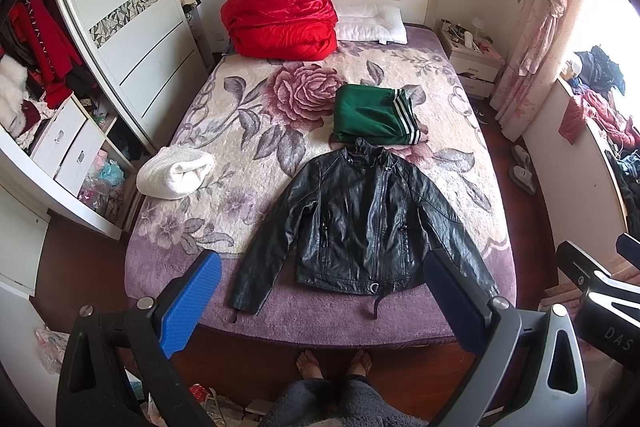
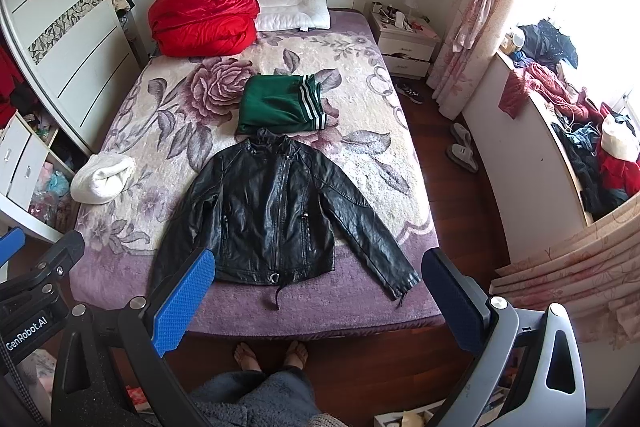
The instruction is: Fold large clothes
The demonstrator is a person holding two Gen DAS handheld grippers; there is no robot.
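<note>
My left gripper (image 1: 322,301) hangs above the foot edge of the bed (image 1: 192,267), its fingers spread wide with nothing between them. My right gripper (image 2: 318,301) hangs alongside it over the same edge, equally wide apart and holding nothing. Straight ahead of both, the black jacket (image 1: 360,223) lies flat on its back, hem toward me and close to the foot edge, collar pointing away. A strip of bare purple blanket runs between the hem and the edge. Both sleeves angle outward and down; the one nearest my left gripper ends just short of the edge, and the other passes behind that gripper's right finger in the left view. Open blanket lies either side of the sleeves.

The jacket is zipped, shiny and creased, with a strap trailing from the hem toward me. Just beyond its collar sits a folded green garment (image 1: 376,117), touching or nearly touching it. Farther left lies a white bundle (image 1: 174,173) near the bed's side edge. At the far end rest a red quilt (image 1: 280,17) and a pillow (image 1: 370,23).
</note>
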